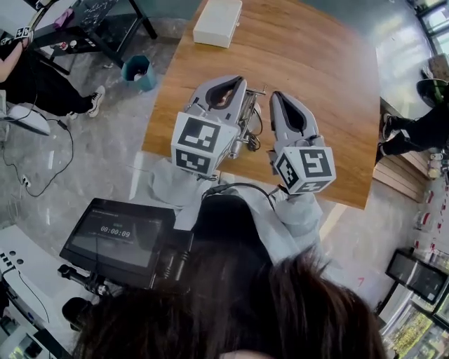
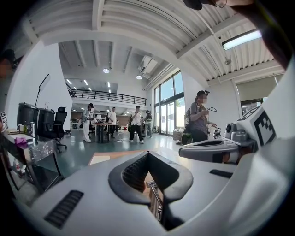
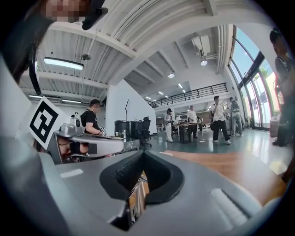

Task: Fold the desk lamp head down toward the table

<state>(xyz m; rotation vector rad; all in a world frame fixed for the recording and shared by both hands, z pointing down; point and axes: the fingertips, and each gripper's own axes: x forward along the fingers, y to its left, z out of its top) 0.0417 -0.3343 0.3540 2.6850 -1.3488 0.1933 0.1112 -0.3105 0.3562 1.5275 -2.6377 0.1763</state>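
left gripper (image 1: 233, 80), right gripper (image 1: 280, 95) both pressed shut, empty. lamp (image 1: 217, 22), we guess, at the desk's (image 1: 330, 77) far edge looks light, stiff; we'd pinch its head.

Left tool (image 1: 231, 83), right tool (image 1: 282, 98) — grey shells, black-white marker cubes (image 1: 200, 144), grey sleeves (image 1: 303, 214).

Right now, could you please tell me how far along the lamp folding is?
Done: nothing visible. In hand: nothing; the left gripper and right gripper are shut and empty, side by side over the table. Remaining: everything; only a white boxy object sits at the far end.
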